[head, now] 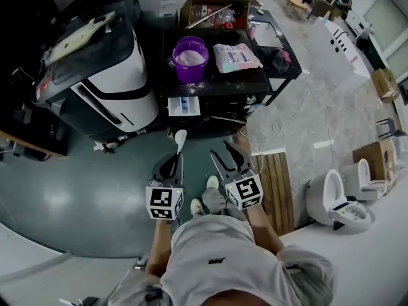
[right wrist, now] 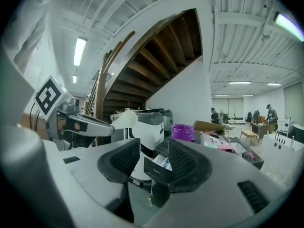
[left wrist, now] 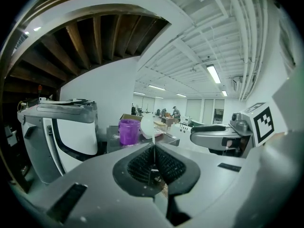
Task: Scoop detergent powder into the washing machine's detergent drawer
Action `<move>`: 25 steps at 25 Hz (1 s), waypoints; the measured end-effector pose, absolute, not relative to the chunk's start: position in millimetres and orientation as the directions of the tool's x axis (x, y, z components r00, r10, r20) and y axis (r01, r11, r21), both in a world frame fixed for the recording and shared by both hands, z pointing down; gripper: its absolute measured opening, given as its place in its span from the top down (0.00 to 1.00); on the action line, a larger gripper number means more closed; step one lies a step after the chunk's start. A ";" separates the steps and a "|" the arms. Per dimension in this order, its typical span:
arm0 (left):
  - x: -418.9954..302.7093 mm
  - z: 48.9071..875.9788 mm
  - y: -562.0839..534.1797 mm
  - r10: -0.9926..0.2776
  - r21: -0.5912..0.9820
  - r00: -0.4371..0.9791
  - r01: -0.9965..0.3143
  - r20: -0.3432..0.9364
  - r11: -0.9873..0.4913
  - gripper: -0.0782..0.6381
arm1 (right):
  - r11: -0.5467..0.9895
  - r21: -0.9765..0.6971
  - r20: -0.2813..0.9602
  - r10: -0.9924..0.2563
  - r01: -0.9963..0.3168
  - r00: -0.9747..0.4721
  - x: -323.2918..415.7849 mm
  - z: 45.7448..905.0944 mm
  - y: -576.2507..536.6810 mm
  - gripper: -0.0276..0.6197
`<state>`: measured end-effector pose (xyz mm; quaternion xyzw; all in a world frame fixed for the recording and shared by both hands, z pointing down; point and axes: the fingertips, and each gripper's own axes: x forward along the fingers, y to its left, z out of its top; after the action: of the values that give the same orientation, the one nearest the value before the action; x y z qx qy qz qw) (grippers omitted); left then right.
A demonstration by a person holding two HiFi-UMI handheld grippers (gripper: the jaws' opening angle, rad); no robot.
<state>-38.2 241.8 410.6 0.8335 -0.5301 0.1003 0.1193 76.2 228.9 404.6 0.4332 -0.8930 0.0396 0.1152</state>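
The left gripper (head: 172, 164) has its jaws pressed together on the thin handle of a white plastic scoop (head: 180, 137). The scoop's bowl stands out in front of the jaw tips, over the grey-green floor (head: 76, 190); I cannot tell if it holds any powder. The right gripper (head: 228, 159) is beside it, with its jaws well apart and nothing between them. Through this gap the right gripper view shows the detergent drawer (right wrist: 160, 164). It is pulled out of the front of a dark machine (head: 210, 94), and the compartments look white with something blue, but the details are too small. On top of this machine stand a purple container (head: 190, 57) with pale powder in it and, just beside it, a pink and white detergent bag (head: 234, 57); some powder is spilled around the container. Behind them is an open cardboard box (head: 213, 8). To the left of the dark machine stands a white appliance with a grey lid (head: 108, 75), tilted in the picture and partly lost in shadow. To the right, well apart, lie a wooden slatted board (head: 278, 183) and two white toilets (head: 335, 196). The person's shoes (head: 210, 193) show between the two grippers.
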 end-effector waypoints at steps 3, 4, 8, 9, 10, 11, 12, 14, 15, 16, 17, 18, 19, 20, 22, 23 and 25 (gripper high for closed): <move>-35.7 409.4 221.8 -0.866 0.083 0.401 -0.915 0.298 -0.395 0.87 | 0.633 0.021 0.240 -0.755 -0.774 -0.610 80.2 406.0 207.3 0.70; -34.7 408.3 214.6 -0.868 0.080 0.396 -0.917 0.299 -0.390 0.87 | 0.637 0.020 0.240 -0.752 -0.771 -0.614 81.6 405.6 199.7 0.70; -29.0 404.8 186.5 -0.878 0.071 0.373 -0.926 0.299 -0.370 0.87 | 0.653 0.016 0.234 -0.739 -0.757 -0.632 87.8 403.0 169.4 0.70; -27.1 404.5 180.0 -0.880 0.069 0.368 -0.928 0.299 -0.365 0.87 | 0.657 0.015 0.232 -0.736 -0.754 -0.636 89.4 402.8 162.0 0.70; -25.2 404.1 173.6 -0.882 0.067 0.363 -0.931 0.300 -0.360 0.87 | 0.661 0.014 0.230 -0.733 -0.750 -0.641 91.0 402.4 154.9 0.70; -23.0 403.8 167.5 -0.884 0.065 0.358 -0.933 0.301 -0.355 0.87 | 0.665 0.013 0.227 -0.729 -0.747 -0.646 92.7 402.1 148.0 0.70; -20.5 403.5 161.7 -0.886 0.063 0.353 -0.934 0.301 -0.351 0.87 | 0.669 0.012 0.225 -0.726 -0.743 -0.650 94.6 401.8 141.4 0.70; -14.4 402.9 150.8 -0.888 0.058 0.346 -0.937 0.302 -0.345 0.87 | 0.676 0.009 0.222 -0.720 -0.737 -0.658 99.5 401.6 129.4 0.70; -11.0 402.2 145.8 -0.889 0.056 0.342 -0.938 0.303 -0.342 0.87 | 0.679 0.006 0.221 -0.717 -0.734 -0.661 102.3 401.7 124.1 0.70; -7.7 401.3 141.2 -0.891 0.053 0.338 -0.939 0.304 -0.339 0.87 | 0.683 0.004 0.221 -0.713 -0.731 -0.665 105.0 401.6 119.1 0.70; -4.6 400.3 136.8 -0.892 0.050 0.334 -0.941 0.306 -0.335 0.87 | 0.686 0.001 0.220 -0.709 -0.727 -0.670 107.7 401.4 114.2 0.70; -1.7 399.5 132.5 -0.893 0.047 0.329 -0.943 0.307 -0.331 0.87 | 0.690 -0.002 0.219 -0.706 -0.724 -0.674 110.1 401.1 109.4 0.70; 0.8 398.8 128.5 -0.895 0.043 0.323 -0.944 0.308 -0.326 0.87 | 0.694 -0.005 0.216 -0.702 -0.720 -0.678 112.3 400.8 104.7 0.70; 2.8 398.4 124.6 -0.897 0.040 0.317 -0.946 0.308 -0.321 0.87 | 0.697 -0.006 0.214 -0.699 -0.717 -0.682 114.3 400.8 100.1 0.70; 5.4 398.4 117.7 -0.902 0.038 0.304 -0.951 0.308 -0.308 0.87 | 0.703 -0.009 0.212 -0.693 -0.711 -0.689 117.6 401.7 91.8 0.70; 6.1 398.5 114.4 -0.904 0.039 0.297 -0.953 0.308 -0.300 0.87 | 0.706 -0.010 0.211 -0.690 -0.708 -0.692 118.7 402.4 87.7 0.70; 7.7 399.1 108.1 -0.906 0.042 0.288 -0.956 0.310 -0.290 0.87 | 0.712 -0.015 0.211 -0.684 -0.702 -0.698 120.2 404.2 79.6 0.70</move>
<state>7.7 108.1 399.1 0.7950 -0.5857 0.1136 0.1100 120.2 79.6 404.2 0.3766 -0.9202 0.0471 0.0952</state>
